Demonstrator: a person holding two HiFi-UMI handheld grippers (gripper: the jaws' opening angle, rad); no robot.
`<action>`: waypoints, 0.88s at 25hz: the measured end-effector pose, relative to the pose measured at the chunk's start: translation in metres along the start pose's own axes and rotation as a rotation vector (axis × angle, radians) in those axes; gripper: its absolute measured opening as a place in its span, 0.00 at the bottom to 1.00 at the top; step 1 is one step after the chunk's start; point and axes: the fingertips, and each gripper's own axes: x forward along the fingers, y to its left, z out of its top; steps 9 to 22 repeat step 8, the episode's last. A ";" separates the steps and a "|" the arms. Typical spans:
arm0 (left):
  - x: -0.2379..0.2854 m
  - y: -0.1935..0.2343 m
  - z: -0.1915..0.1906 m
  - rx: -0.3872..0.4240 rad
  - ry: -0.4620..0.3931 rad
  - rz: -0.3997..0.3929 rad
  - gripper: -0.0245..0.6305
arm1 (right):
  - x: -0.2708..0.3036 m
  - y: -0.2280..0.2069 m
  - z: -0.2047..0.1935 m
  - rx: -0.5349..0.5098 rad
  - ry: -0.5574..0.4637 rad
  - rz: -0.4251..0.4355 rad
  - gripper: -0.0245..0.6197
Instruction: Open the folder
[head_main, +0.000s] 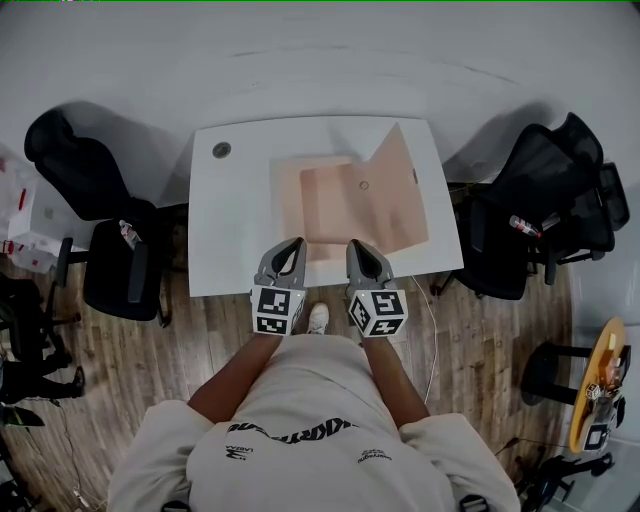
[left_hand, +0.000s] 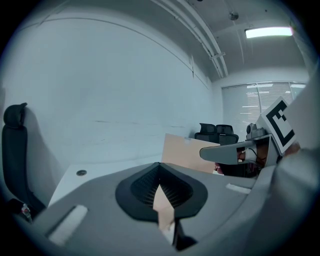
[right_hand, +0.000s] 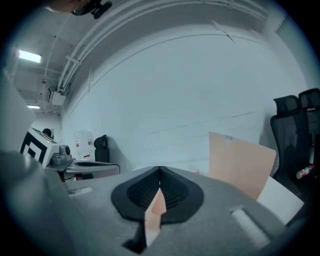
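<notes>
Peach card folder (head_main: 350, 200) (flap upright), white table (head_main: 230, 220), left gripper (head_main: 296, 244), right gripper (head_main: 354, 246) both pinched closed.

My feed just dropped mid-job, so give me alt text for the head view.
A peach folder lies open on a white table, its right flap raised. The left gripper and right gripper are side by side at its near edge.

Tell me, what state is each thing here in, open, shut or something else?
Folder: open, lying on the table, with its right flap standing up.
Left hand-held gripper: jaws shut, at the folder's near edge.
Right hand-held gripper: jaws shut, at the folder's near edge.
</notes>
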 end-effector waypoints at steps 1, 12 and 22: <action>0.000 0.000 0.000 -0.003 0.004 0.001 0.04 | -0.001 0.000 0.000 0.000 0.001 0.003 0.04; -0.001 0.001 0.002 -0.005 0.003 0.008 0.04 | 0.000 0.002 0.003 -0.014 -0.008 0.012 0.04; -0.001 0.001 0.002 -0.005 0.003 0.008 0.04 | 0.000 0.002 0.003 -0.014 -0.008 0.012 0.04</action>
